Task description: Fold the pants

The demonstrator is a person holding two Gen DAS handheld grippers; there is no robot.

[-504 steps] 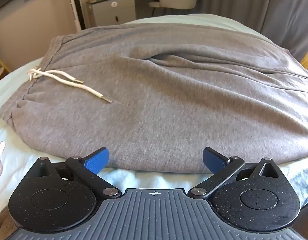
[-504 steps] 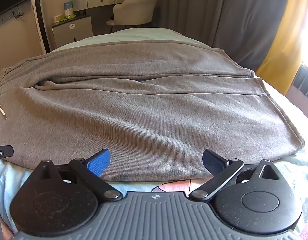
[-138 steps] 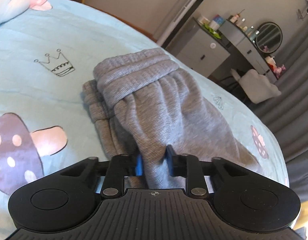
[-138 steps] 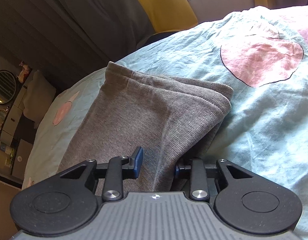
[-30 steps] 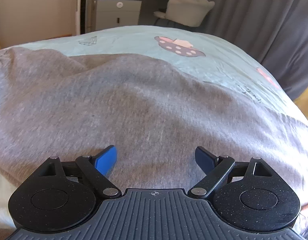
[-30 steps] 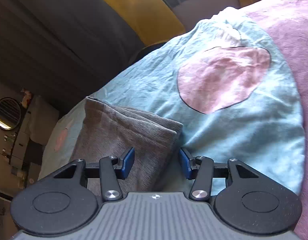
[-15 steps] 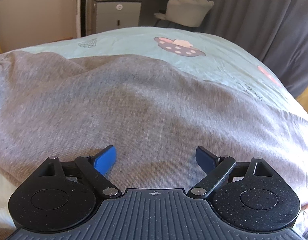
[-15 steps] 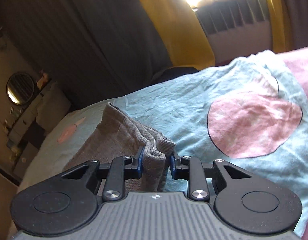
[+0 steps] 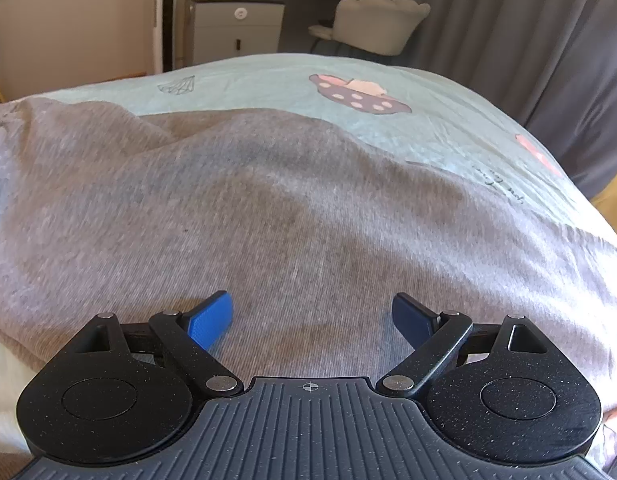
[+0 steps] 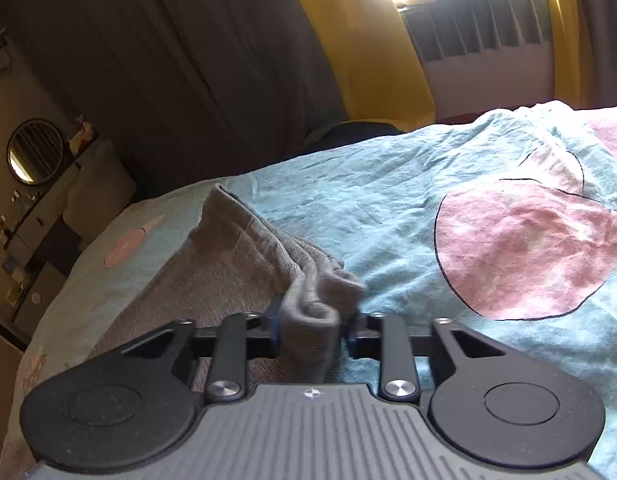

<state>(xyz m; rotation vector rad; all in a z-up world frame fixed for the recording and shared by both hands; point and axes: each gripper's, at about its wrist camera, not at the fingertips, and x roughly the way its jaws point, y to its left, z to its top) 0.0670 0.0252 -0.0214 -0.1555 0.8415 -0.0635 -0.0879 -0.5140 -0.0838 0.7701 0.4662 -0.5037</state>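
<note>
Right tongs (image 10: 312, 326) now lifted, clamping pants (image 10: 308, 292) hem; left tongs (image 9: 310, 316) wide over pants.

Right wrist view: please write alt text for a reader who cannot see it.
The right hand-held gripper is shut on a bunched end of the grey pants, which lie on a light blue bedsheet with a pink print. Dark and yellow curtains hang behind the bed.

Grey pants (image 9: 300, 208) lie folded, apparently lengthwise, corner bunched.
</note>
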